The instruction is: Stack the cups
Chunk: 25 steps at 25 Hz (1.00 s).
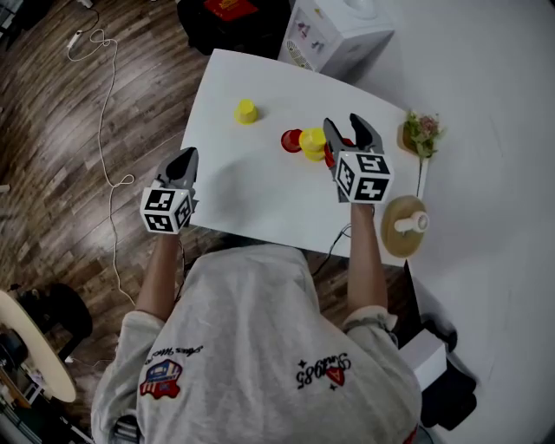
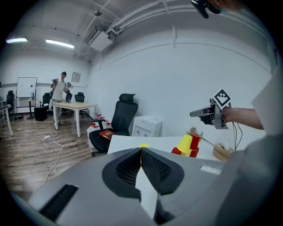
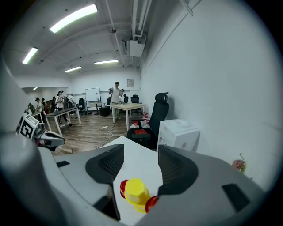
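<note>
A lone yellow cup (image 1: 245, 111) stands upside down toward the far side of the white table (image 1: 251, 199). Right of it sits a cluster: a red cup (image 1: 291, 140), a yellow cup (image 1: 312, 142) on top of others, and more red partly hidden behind my right gripper (image 1: 343, 123). That gripper hangs above the cluster, open and empty. In the right gripper view the yellow cup (image 3: 135, 191) with red cups (image 3: 123, 188) lies below the spread jaws (image 3: 140, 154). My left gripper (image 1: 185, 159) is shut, empty, at the table's left edge. Over its closed jaws (image 2: 141, 152) the left gripper view shows the cluster (image 2: 185, 144).
A white cabinet (image 1: 334, 30) and a black chair (image 1: 230, 17) stand beyond the table's far edge. A small flower pot (image 1: 422, 130) and a round wooden stand with a white knob (image 1: 405, 224) sit at the table's right. A cable (image 1: 104, 113) lies on the wooden floor.
</note>
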Tool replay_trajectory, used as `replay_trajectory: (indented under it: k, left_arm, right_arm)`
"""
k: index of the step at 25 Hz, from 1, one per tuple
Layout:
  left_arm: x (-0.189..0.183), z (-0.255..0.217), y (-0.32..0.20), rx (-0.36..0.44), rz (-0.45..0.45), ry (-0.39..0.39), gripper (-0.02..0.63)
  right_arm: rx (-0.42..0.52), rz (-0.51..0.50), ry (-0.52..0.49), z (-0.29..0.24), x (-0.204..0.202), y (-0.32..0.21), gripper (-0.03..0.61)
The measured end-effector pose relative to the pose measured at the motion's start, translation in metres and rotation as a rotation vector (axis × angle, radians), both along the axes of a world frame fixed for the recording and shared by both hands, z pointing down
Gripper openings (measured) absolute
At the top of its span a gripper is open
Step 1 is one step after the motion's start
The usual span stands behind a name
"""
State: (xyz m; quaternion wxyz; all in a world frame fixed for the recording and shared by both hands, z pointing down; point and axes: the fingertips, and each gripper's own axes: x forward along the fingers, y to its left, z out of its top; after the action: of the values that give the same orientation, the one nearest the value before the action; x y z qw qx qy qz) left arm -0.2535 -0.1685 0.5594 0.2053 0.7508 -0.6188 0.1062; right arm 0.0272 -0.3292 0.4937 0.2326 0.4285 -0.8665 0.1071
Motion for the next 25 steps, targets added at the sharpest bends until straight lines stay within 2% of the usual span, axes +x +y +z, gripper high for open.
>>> replay_trajectory:
  k: [4,9,14,19,25]
  left_arm:
    - [-0.022,0.000,0.017,-0.001,-0.053,0.005,0.006]
    - [-0.056,0.005,0.039,-0.010,-0.137,0.011,0.006]
    - [-0.087,0.015,0.058,-0.036,-0.200,0.019,0.006]
    - [-0.109,0.027,0.088,-0.079,-0.268,0.013,0.006]
    - [-0.137,0.040,0.116,-0.123,-0.336,-0.009,0.006]
  right_arm:
    - [0.009,-0.081,-0.011,-0.002,-0.054,0.005,0.229]
    - [-0.026,-0.167,-0.042,0.010,-0.120,0.012,0.221]
    - [-0.088,-0.195,-0.059,0.042,-0.178,0.013,0.219]
    - [-0.145,-0.171,-0.003,0.102,-0.208,0.011,0.221]
    - [-0.149,-0.125,0.065,0.161,-0.221,-0.001,0.242]
